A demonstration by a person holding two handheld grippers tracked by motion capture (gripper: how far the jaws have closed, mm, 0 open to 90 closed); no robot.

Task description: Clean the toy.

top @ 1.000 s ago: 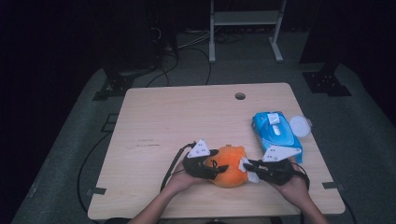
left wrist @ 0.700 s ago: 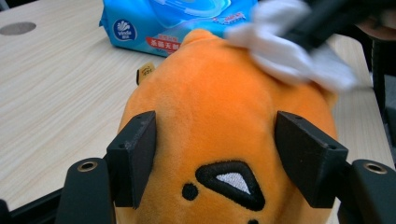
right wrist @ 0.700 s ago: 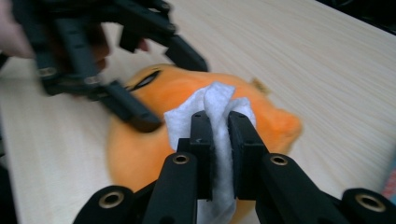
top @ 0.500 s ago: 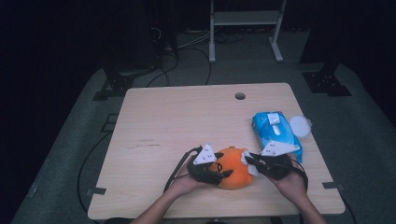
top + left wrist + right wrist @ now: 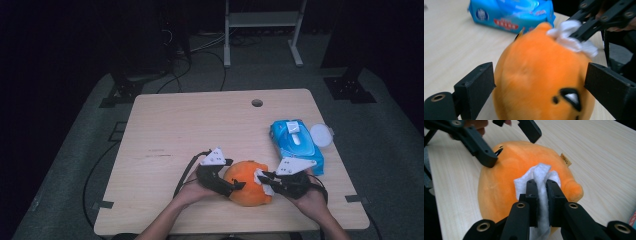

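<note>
We see a light wooden table with a round hole near its far edge. A blue pack of wipes lies at the right side, its white lid flipped open. Beyond the table stands a white metal frame on grey floor.

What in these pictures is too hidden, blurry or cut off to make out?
- Print on the blue wipes pack: blurred in the left gripper view, too small in the high view.
- Writing on the orange plush toy tag: too small in the right gripper view.
- The toy's face: cut off by the left gripper view's bottom edge.
- Lower end of the white wipe: hidden behind the right gripper fingers.
</note>
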